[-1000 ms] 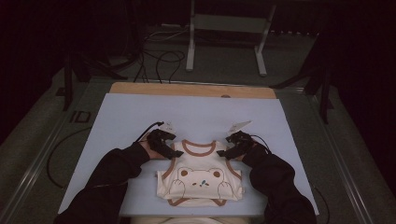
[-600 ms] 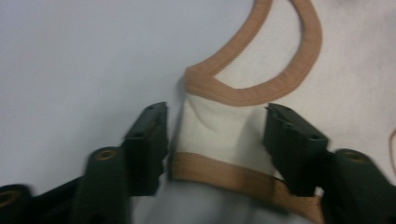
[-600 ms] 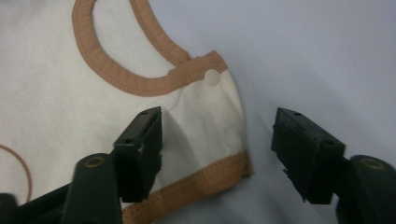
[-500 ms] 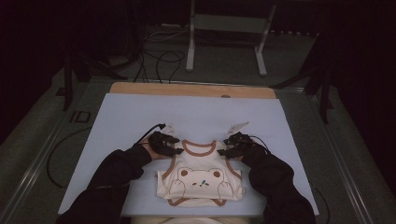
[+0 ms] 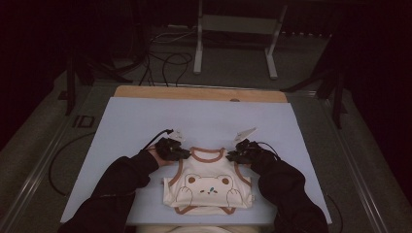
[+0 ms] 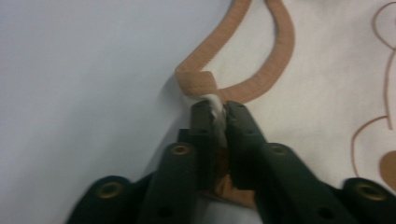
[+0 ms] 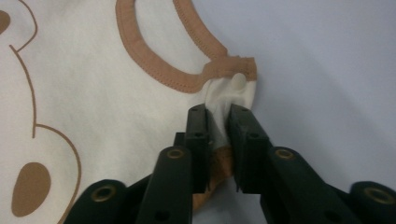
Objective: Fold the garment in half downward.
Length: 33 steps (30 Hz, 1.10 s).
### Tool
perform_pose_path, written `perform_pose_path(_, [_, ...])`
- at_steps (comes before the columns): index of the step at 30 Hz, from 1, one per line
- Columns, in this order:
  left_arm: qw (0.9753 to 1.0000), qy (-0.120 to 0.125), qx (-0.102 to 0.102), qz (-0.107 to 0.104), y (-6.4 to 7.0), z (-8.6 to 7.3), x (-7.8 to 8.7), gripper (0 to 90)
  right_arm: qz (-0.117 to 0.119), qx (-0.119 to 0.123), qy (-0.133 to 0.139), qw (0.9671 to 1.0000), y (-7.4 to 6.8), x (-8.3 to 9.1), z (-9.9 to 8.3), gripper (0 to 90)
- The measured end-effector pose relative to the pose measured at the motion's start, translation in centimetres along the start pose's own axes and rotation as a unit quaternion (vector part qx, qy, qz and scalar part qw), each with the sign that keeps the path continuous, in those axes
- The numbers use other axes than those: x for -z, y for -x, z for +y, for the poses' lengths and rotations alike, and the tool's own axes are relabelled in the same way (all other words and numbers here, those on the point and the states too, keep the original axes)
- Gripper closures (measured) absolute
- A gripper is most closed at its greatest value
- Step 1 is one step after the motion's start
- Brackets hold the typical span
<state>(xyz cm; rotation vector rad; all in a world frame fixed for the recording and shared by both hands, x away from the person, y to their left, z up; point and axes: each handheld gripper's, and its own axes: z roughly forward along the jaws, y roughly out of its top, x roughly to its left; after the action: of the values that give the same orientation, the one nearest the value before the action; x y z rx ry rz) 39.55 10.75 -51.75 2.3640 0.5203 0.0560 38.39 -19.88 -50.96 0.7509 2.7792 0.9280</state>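
A cream baby vest (image 5: 209, 183) with brown trim and a bear print lies flat on the pale blue mat (image 5: 145, 121), close to the person's edge. My left gripper (image 5: 180, 153) is at the vest's left shoulder. In the left gripper view it (image 6: 217, 108) is shut on the cream fabric just below the curled brown neck trim (image 6: 196, 80). At the right shoulder is my right gripper (image 5: 234, 155). The right gripper view shows it (image 7: 218, 113) shut on the bunched shoulder tab (image 7: 233, 91) beside the neckline. Black sleeves cover both forearms.
A wooden board edge (image 5: 194, 93) borders the far side of the mat. Black cables (image 5: 165, 63) and a metal stand (image 5: 233, 43) sit on the floor beyond the table. Open mat stretches past the vest and to both sides.
Both grippers keep their hold on the vest's shoulders. The left one has edged slightly to the right; the vest lies much as before.
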Motion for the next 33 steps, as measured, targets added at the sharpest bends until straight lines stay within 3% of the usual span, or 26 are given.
perform_pose_path(5, [0.9999, 0.005, 0.004, -0.013, -0.3, -0.1, 0.0, 87.4, -0.001, 0.004, -0.003, 1.0, 0.0, 0.0, 0.1, 82.9])
perform_pose_path(9, [0.9999, 0.003, -0.002, -0.013, -0.4, -0.1, 0.1, 87.7, -0.001, 0.005, -0.008, 1.0, 0.0, 0.0, 0.2, 83.1])
perform_pose_path(12, [0.9999, 0.001, 0.004, -0.009, -0.4, 0.0, 0.3, 87.8, -0.003, 0.009, -0.009, 0.9999, 0.0, 0.0, 0.3, 83.1])
perform_pose_path(18, [0.9998, 0.015, 0.003, -0.01, -0.6, 0.4, 1.2, 87.8, -0.007, 0.013, 0.005, 0.9999, 0.1, 0.7, 0.6, 83.1])
perform_pose_path(33, [0.9991, 0.03, -0.03, -0.004, -0.5, 2.3, 3.2, 87.8, -0.015, 0.027, 0.027, 0.9992, 0.1, 2.8, 2.2, 83.1])
